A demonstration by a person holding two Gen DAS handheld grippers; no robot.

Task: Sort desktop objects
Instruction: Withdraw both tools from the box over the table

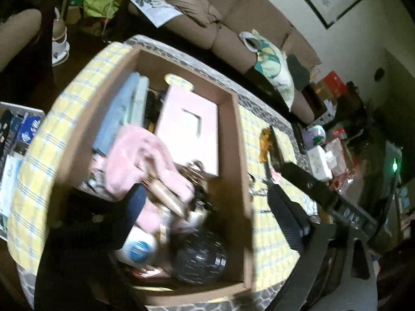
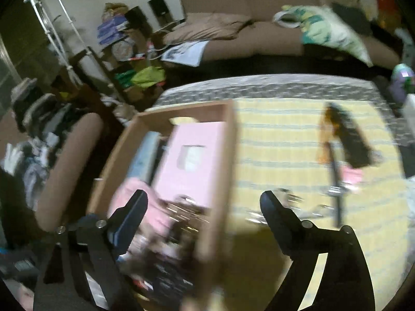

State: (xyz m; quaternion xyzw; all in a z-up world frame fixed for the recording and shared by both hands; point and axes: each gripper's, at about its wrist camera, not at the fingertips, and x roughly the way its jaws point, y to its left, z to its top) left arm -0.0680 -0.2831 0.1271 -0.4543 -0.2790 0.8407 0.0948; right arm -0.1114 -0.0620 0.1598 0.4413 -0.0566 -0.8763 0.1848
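Note:
An open cardboard box (image 1: 233, 140) stands on the yellow checked tablecloth (image 1: 262, 246). Inside lie a pink box (image 1: 189, 129), a blue book (image 1: 119, 114), a pink cloth (image 1: 140, 153), rose-gold pens (image 1: 166, 194), a white bottle with a blue label (image 1: 137, 248) and a dark ball (image 1: 199, 256). My left gripper (image 1: 207, 202) hangs open over the box with nothing pressed between its fingers. In the blurred right wrist view my right gripper (image 2: 203, 204) is open and straddles the box's right wall (image 2: 220, 181). An orange-and-black object (image 2: 347, 137), a black stick (image 2: 336, 181) and a small pink item (image 2: 351, 176) lie on the cloth.
A brown sofa (image 2: 246, 13) with a flowered pillow (image 2: 332, 31) runs behind the table. A brown chair back (image 2: 70, 168) stands left of the box. Small metal bits (image 2: 293, 199) lie near the right finger. White boxes and clutter (image 1: 321, 160) crowd the table's right end.

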